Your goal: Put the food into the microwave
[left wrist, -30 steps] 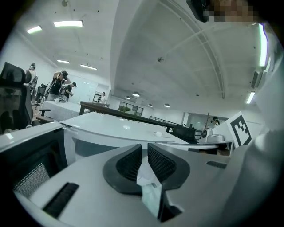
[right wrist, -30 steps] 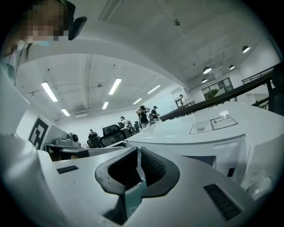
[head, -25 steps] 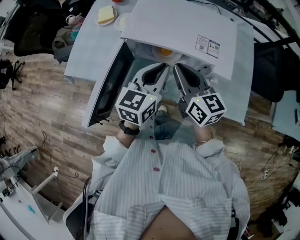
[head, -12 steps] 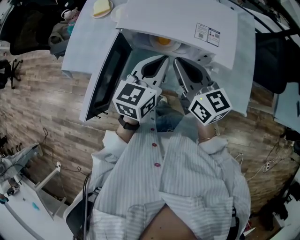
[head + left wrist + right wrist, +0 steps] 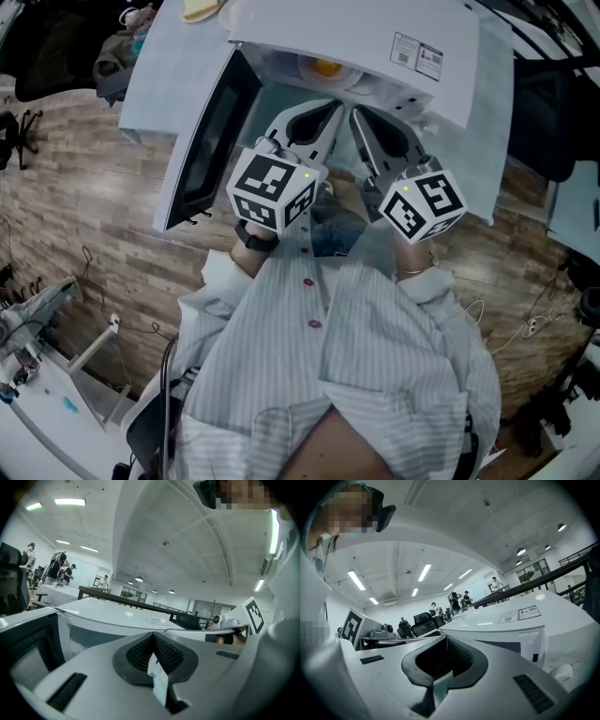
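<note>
The white microwave (image 5: 375, 37) stands with its door (image 5: 202, 141) swung open to the left. Inside it, at the back of the cavity, sits a white plate with yellow-orange food (image 5: 328, 67). My left gripper (image 5: 334, 107) and right gripper (image 5: 354, 112) hover side by side just in front of the opening, tips pointing in. Both are shut, with nothing between their jaws. In the left gripper view the left gripper (image 5: 152, 635) has its ribbed pads pressed together, and in the right gripper view the right gripper (image 5: 446, 639) looks the same. The microwave (image 5: 525, 630) fills the right gripper view's right side.
A second plate with a yellowish piece of food (image 5: 202, 7) lies on the pale table (image 5: 159, 84) left of the microwave. Wooden floor (image 5: 84, 216) shows below the table edge. Office chairs and several people stand far off in the room.
Both grippers hold about the same spot in front of the opening. The head view has drifted a little, so the microwave sits slightly higher in the picture.
</note>
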